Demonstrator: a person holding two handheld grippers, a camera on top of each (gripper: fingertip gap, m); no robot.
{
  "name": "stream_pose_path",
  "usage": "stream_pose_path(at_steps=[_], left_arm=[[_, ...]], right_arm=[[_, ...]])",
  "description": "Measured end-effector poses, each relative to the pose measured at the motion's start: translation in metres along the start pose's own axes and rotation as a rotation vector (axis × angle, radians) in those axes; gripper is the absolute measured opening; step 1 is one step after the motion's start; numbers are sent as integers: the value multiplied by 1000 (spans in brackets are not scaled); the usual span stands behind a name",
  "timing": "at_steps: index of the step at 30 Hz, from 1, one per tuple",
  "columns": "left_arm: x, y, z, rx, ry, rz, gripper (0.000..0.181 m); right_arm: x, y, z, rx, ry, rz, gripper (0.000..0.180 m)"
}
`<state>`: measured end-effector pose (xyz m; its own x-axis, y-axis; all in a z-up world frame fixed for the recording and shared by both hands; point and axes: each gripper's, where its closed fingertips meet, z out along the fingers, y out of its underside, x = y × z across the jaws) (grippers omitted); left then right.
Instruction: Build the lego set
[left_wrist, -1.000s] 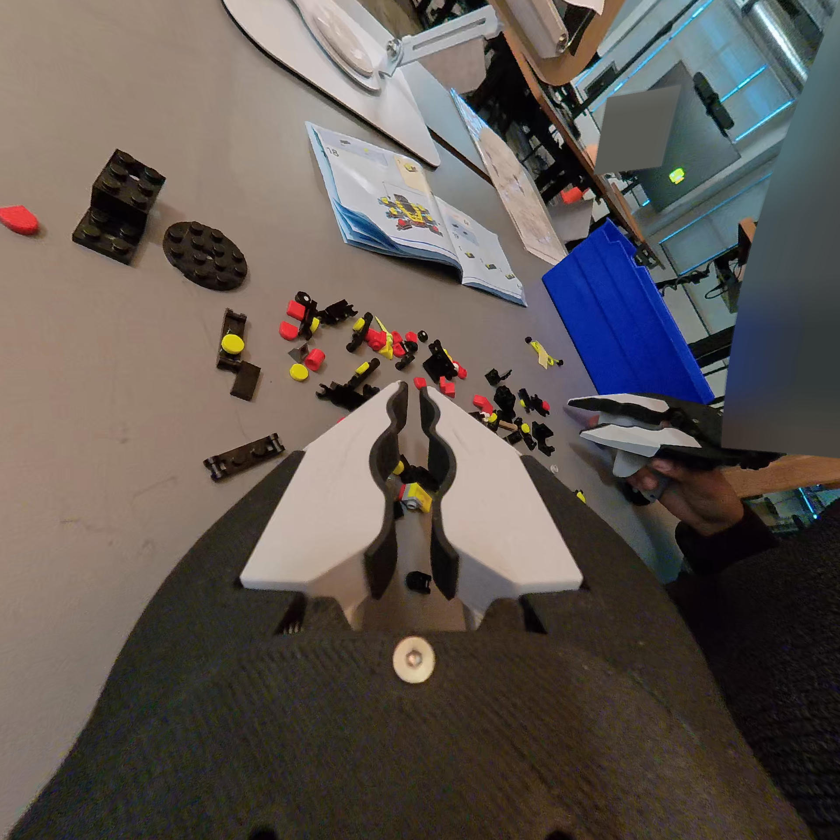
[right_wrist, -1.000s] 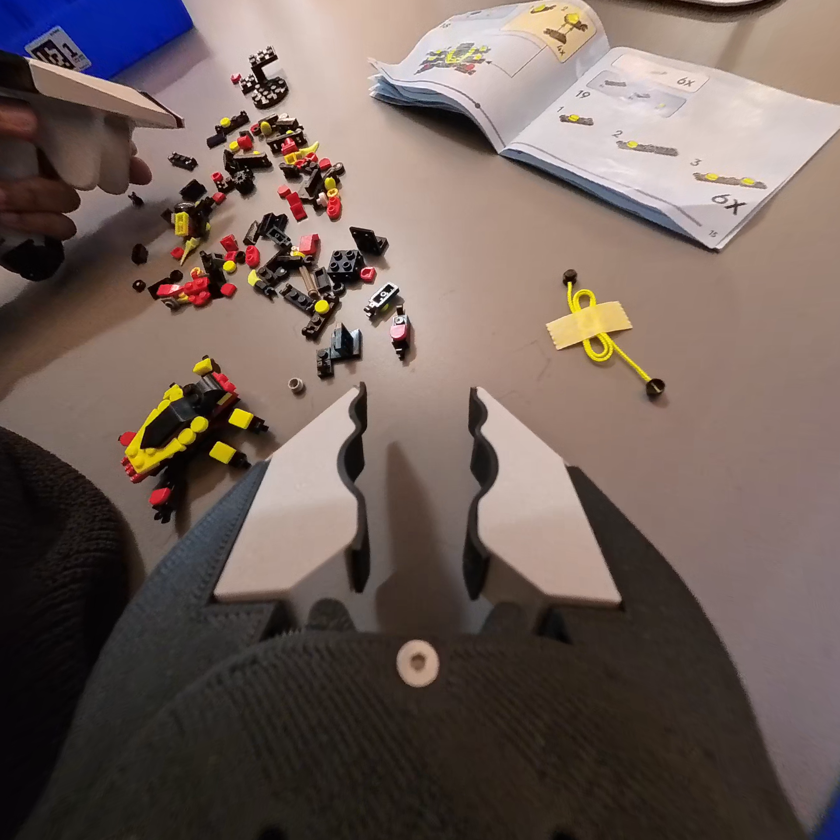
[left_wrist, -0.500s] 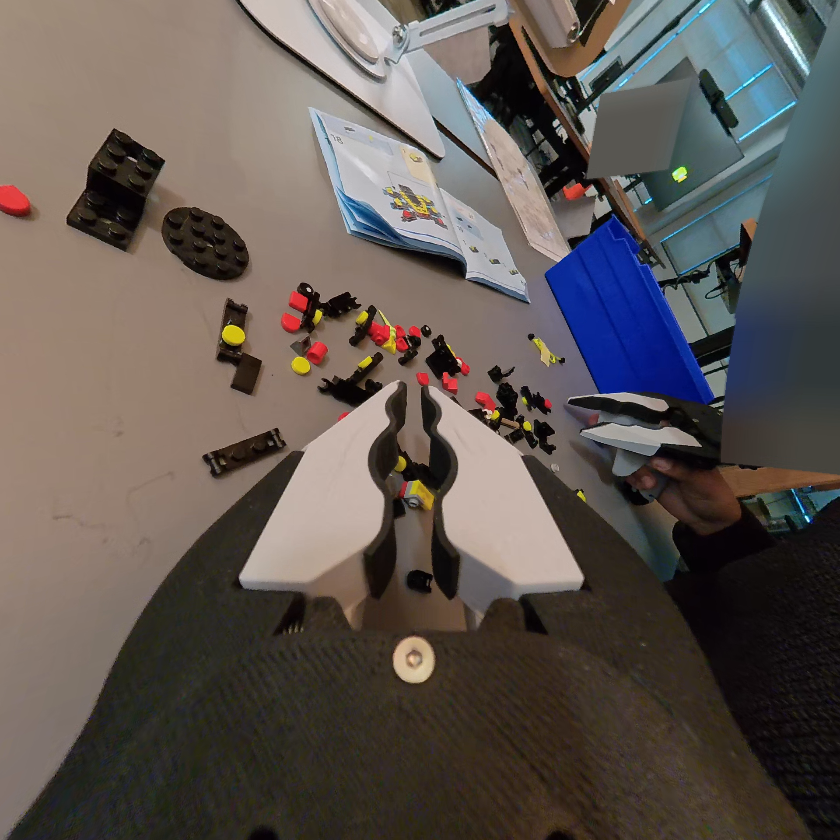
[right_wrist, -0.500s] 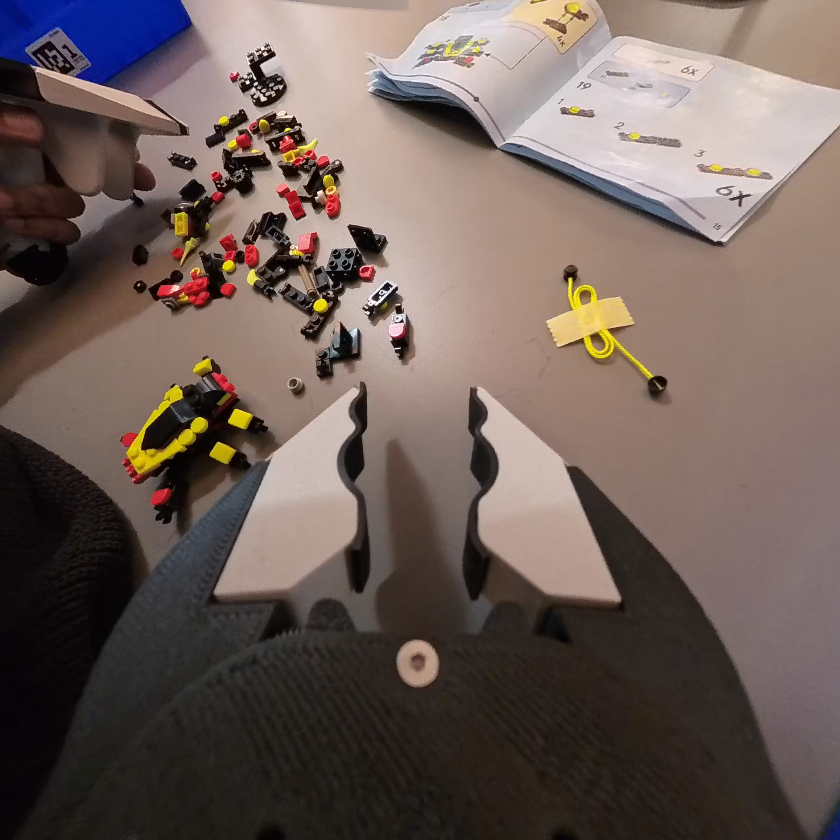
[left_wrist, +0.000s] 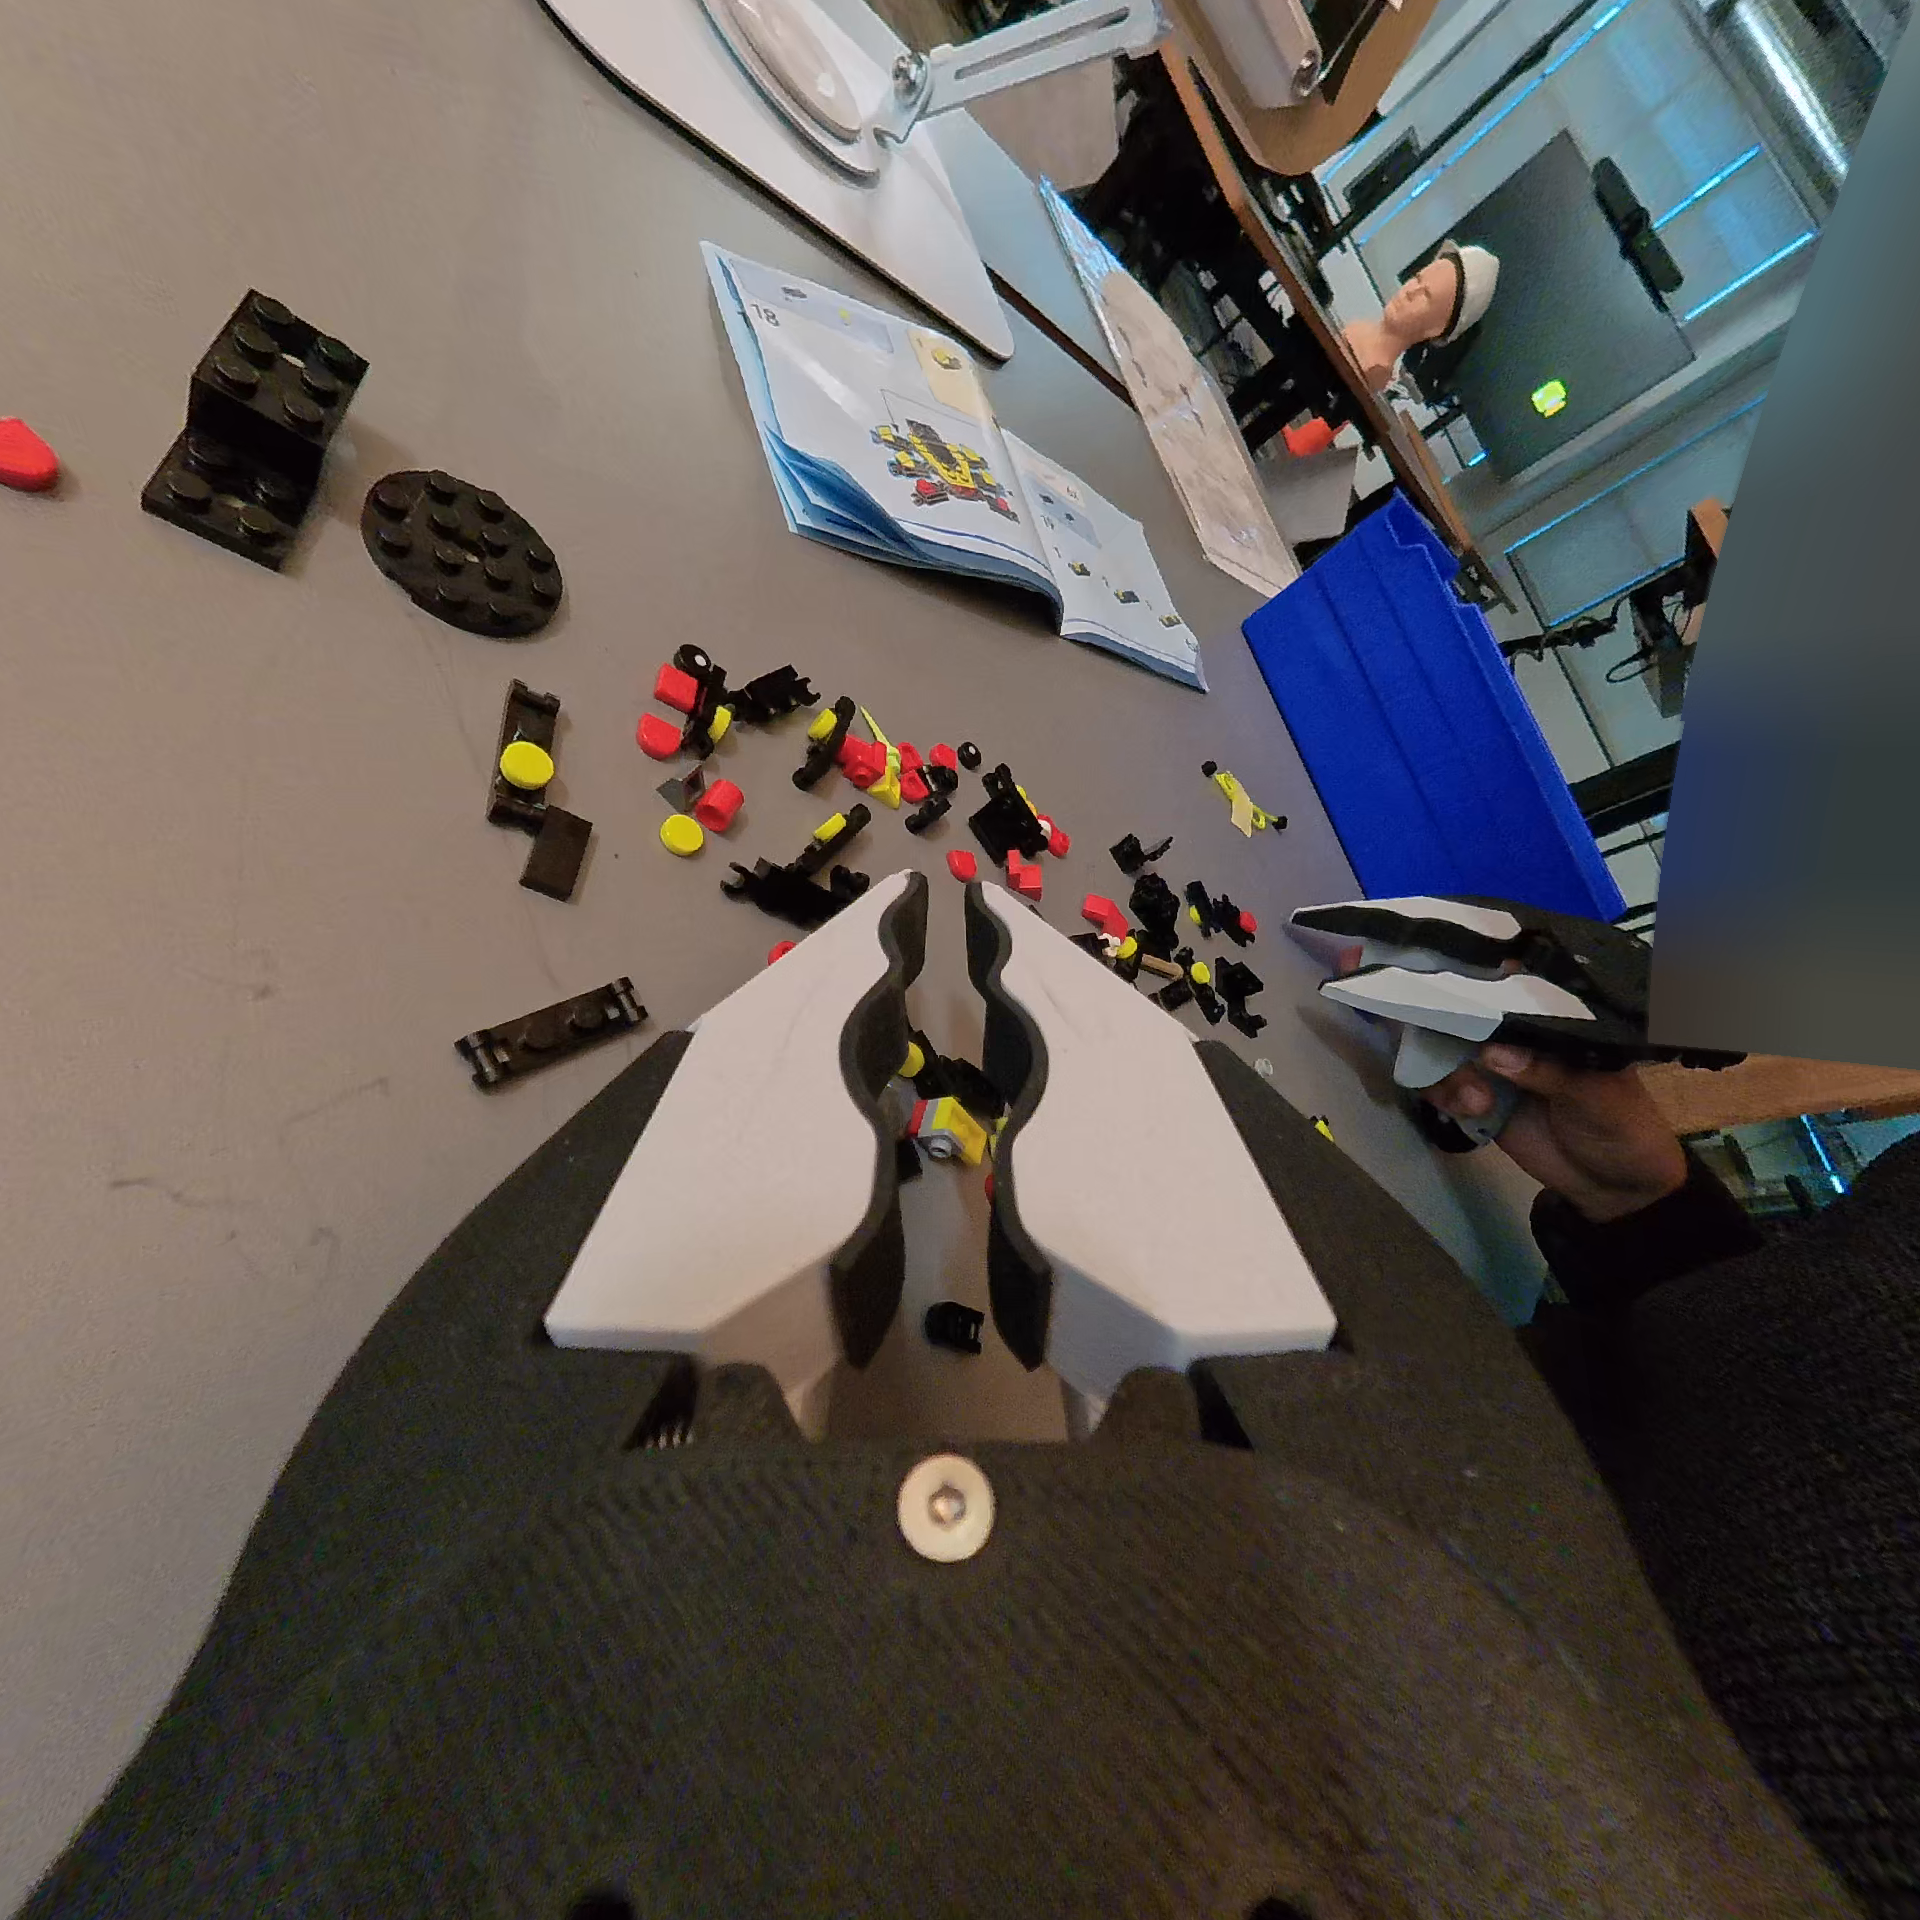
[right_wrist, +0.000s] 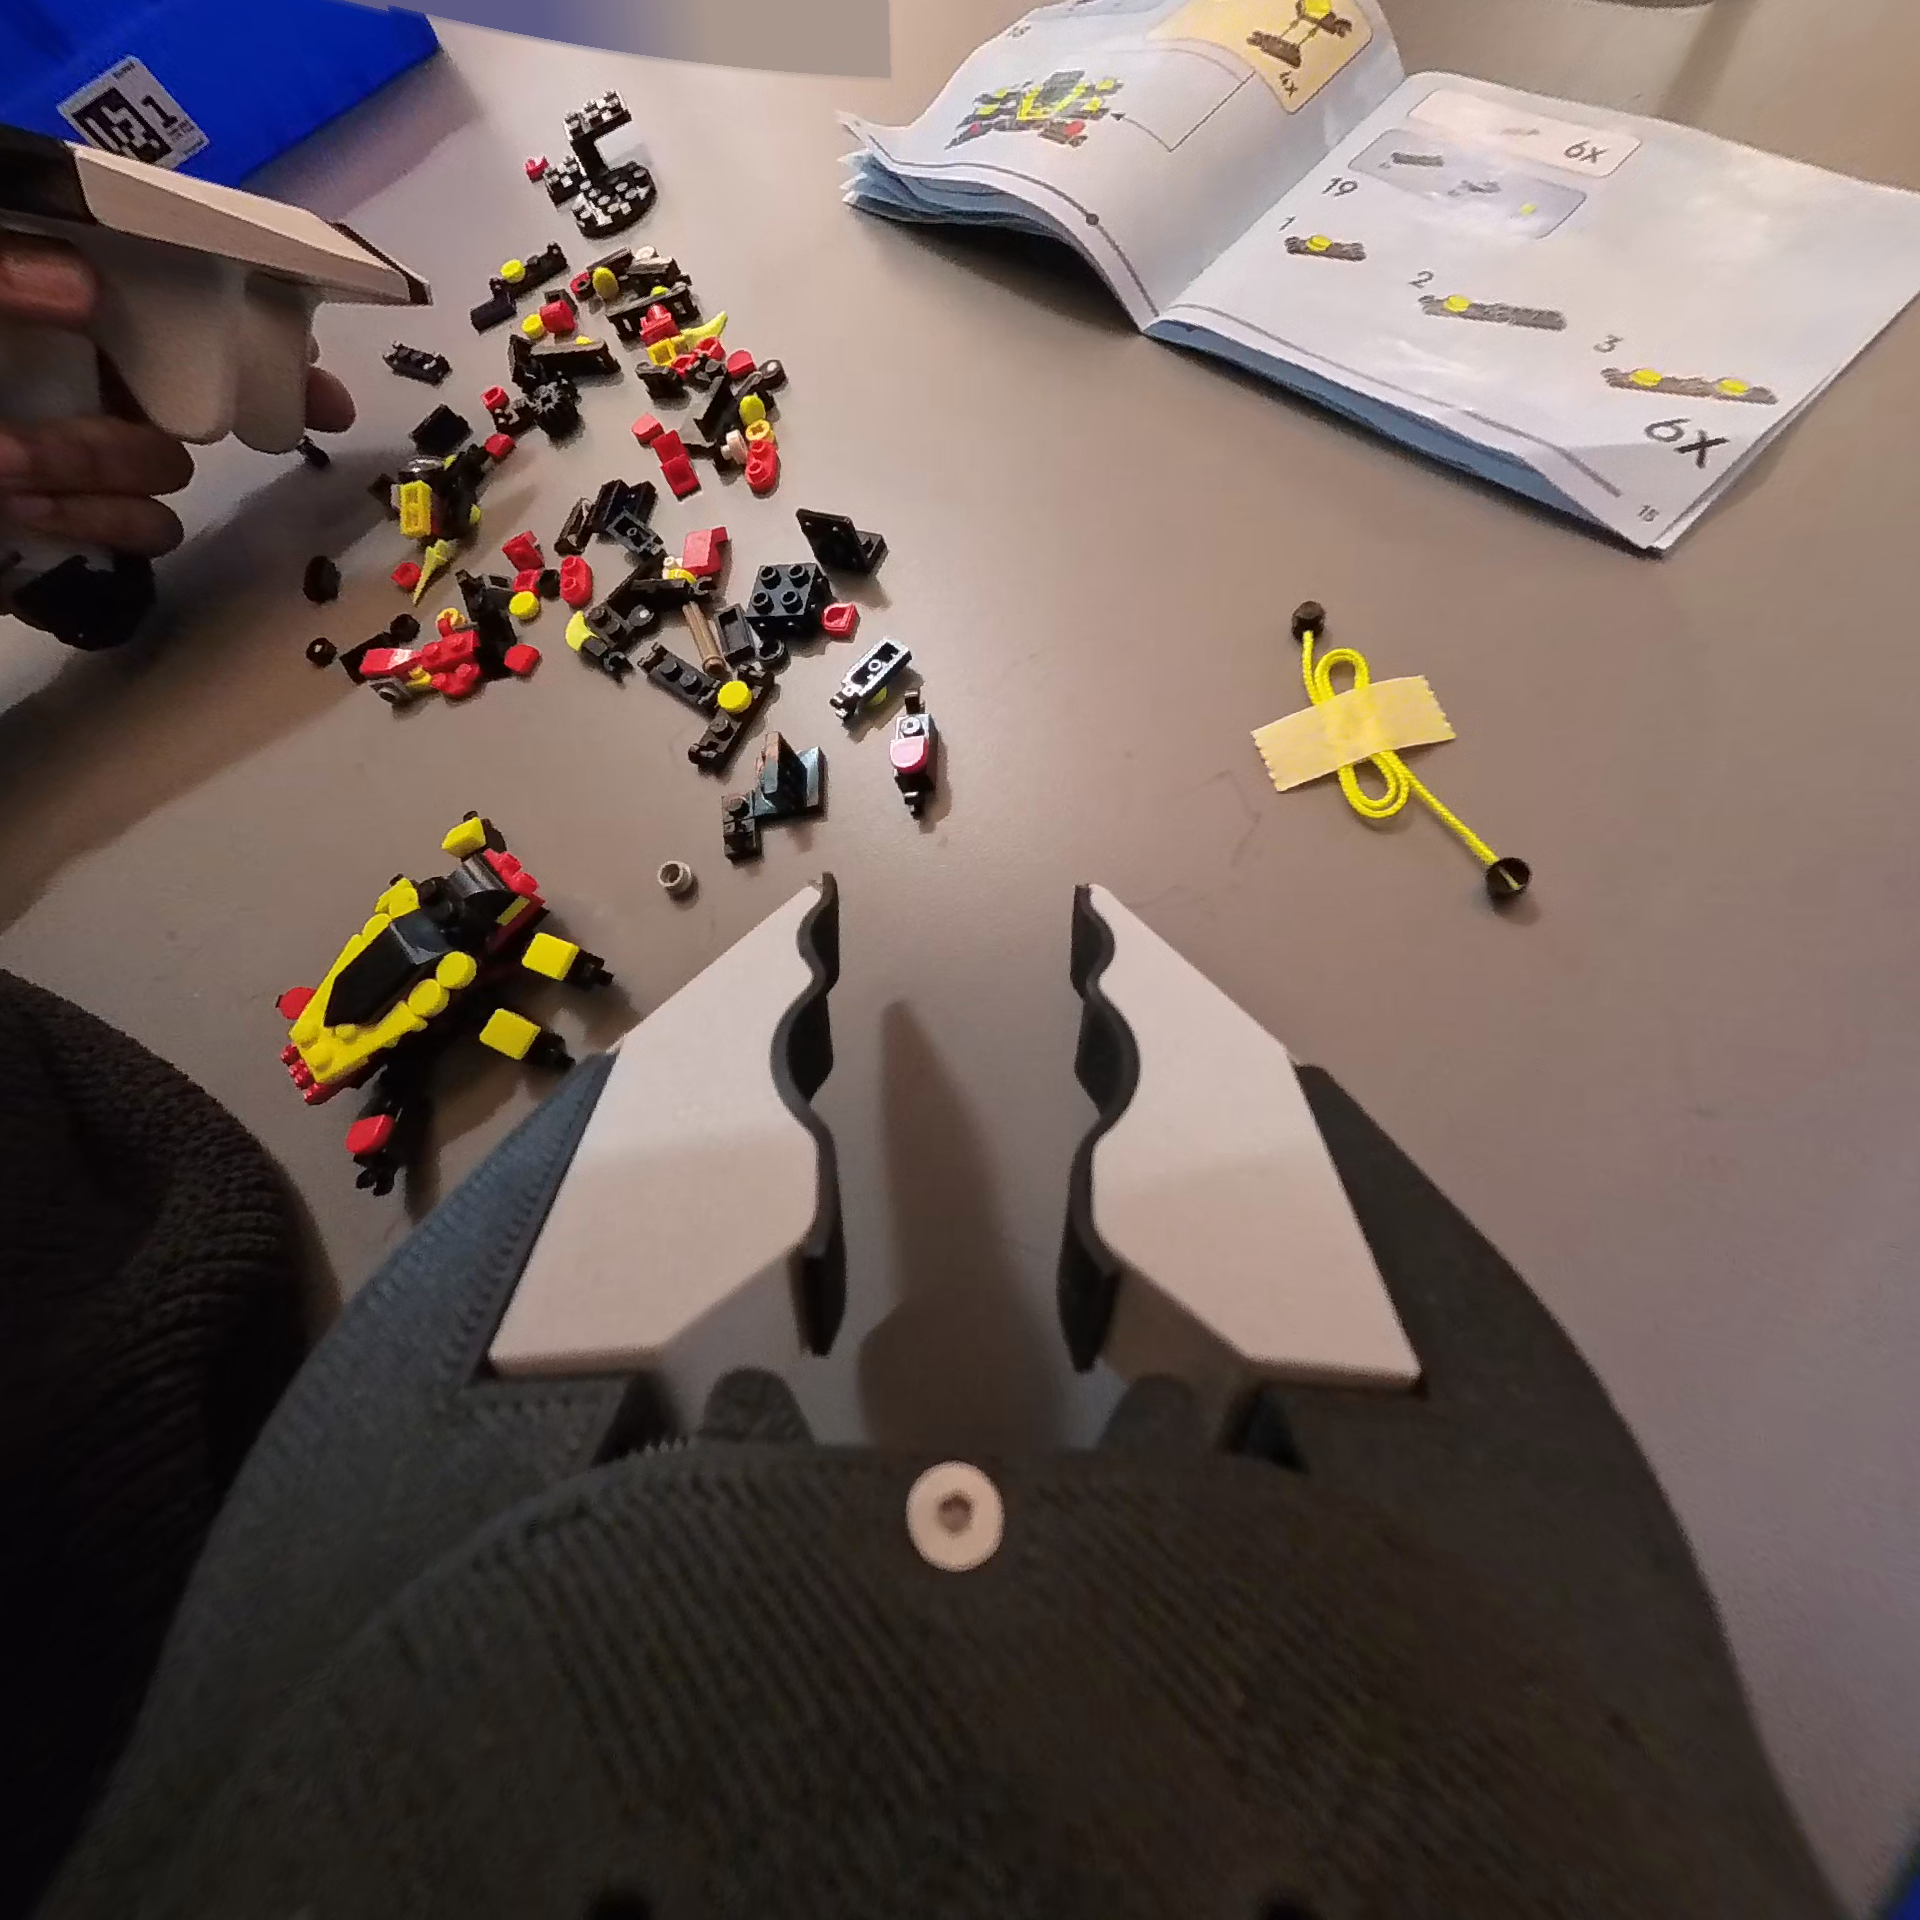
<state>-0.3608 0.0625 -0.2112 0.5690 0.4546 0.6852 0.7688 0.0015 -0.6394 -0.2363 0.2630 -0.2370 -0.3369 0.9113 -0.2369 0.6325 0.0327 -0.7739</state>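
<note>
Loose black, red and yellow lego pieces (right_wrist: 644, 499) lie in a pile on the grey table; they also show in the left wrist view (left_wrist: 883, 790). A partly built yellow, black and red model (right_wrist: 416, 977) lies left of my right gripper (right_wrist: 951, 888), which is open and empty above bare table. My left gripper (left_wrist: 943, 894) hovers over the near side of the pile, its jaws nearly together with nothing between them. A small yellow and black assembly (left_wrist: 951, 1122) on the table shows through the gap. The left gripper (right_wrist: 405, 291) also shows at the left of the right wrist view.
An open instruction booklet (right_wrist: 1455, 260) lies beyond the pile. A yellow string under tape (right_wrist: 1361, 727) lies to the right. A black bracket (left_wrist: 255, 426) and a round black plate (left_wrist: 462, 551) lie apart at the left. A blue bin (left_wrist: 1423, 707) stands at the table's edge. My right fingertips sit around 25 cm from my left ones.
The left wrist view has shifted slightly over the pile. Both grippers keep the same opening, and no piece has moved.
</note>
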Motion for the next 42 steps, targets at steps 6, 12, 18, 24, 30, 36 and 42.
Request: stream_pose_path(at_steps=[6, 12, 18, 24, 30, 36, 42], left_arm=[[0, 1, 1, -4, -1, -1, 4], [4, 0, 0, -1, 13, 3, 4], [14, 1, 0, -5, 35, 45, 2], [23, 1, -1, -13, 52, 78, 3], [33, 3, -4, -23, 70, 113, 4], [42, 8, -6, -46, 77, 155, 6], [47, 14, -6, -70, 75, 198, 8]], right_arm=[[0, 0, 0, -1, 0, 2, 44], [0, 0, 0, 0, -1, -4, 43], [-3, 0, 0, 0, 2, -35, 43], [-6, -3, -2, 9, 10, -63, 43], [-9, -4, -5, 12, 23, -109, 42], [-13, -6, -8, 18, 38, -151, 41], [-16, -7, -10, 21, 46, -181, 41]])
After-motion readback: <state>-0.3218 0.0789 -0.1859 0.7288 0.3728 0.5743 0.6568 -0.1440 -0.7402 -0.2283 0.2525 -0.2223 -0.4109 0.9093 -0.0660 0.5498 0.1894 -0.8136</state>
